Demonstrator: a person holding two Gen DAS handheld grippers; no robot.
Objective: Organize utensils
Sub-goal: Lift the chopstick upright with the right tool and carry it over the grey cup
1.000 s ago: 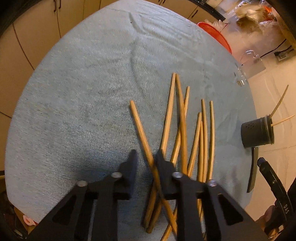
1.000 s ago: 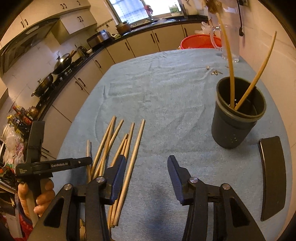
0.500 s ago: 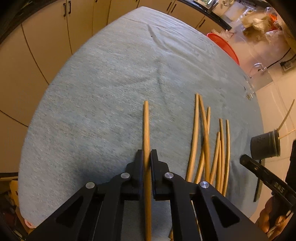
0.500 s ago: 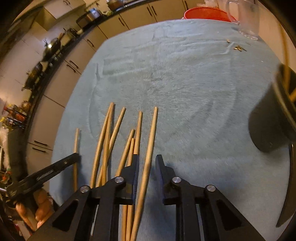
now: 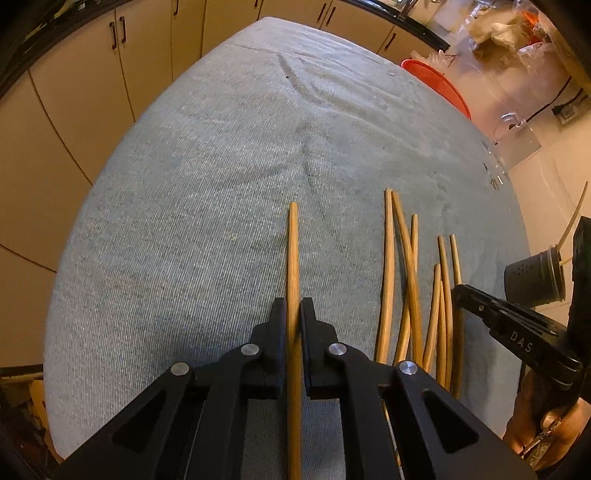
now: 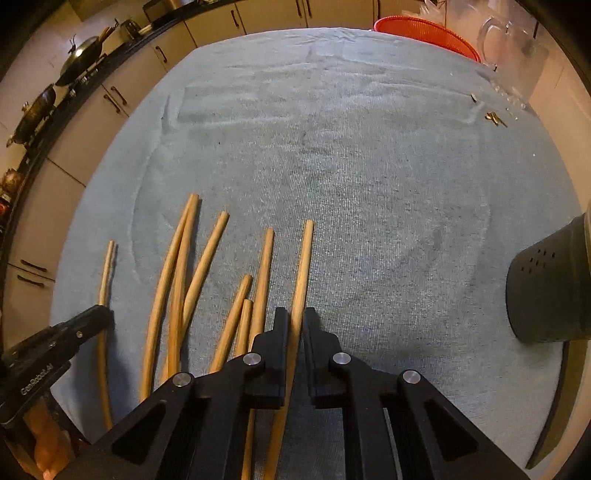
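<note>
Several wooden chopsticks [image 5: 410,273] lie on a blue-grey cloth [image 5: 207,192]. My left gripper [image 5: 293,310] is shut on one chopstick [image 5: 293,251], apart to the left of the pile. My right gripper [image 6: 295,319] is shut on the rightmost chopstick [image 6: 302,266] of the pile [image 6: 177,273]. A dark grey holder cup [image 6: 550,288] stands to the right with chopsticks in it; it also shows in the left wrist view [image 5: 532,282]. The left gripper's chopstick shows in the right wrist view [image 6: 105,277].
A red basket [image 6: 428,33] and a clear glass jug [image 6: 513,48] stand at the far edge of the cloth. Small bits [image 6: 493,118] lie near the jug. Kitchen cabinets [image 5: 92,74] run beyond the table. A dark flat object [image 6: 550,406] lies below the cup.
Both grippers have closed, each on one chopstick. The left one has pulled its chopstick clear to the left of the pile. The right one has moved down over the pile's right edge.
</note>
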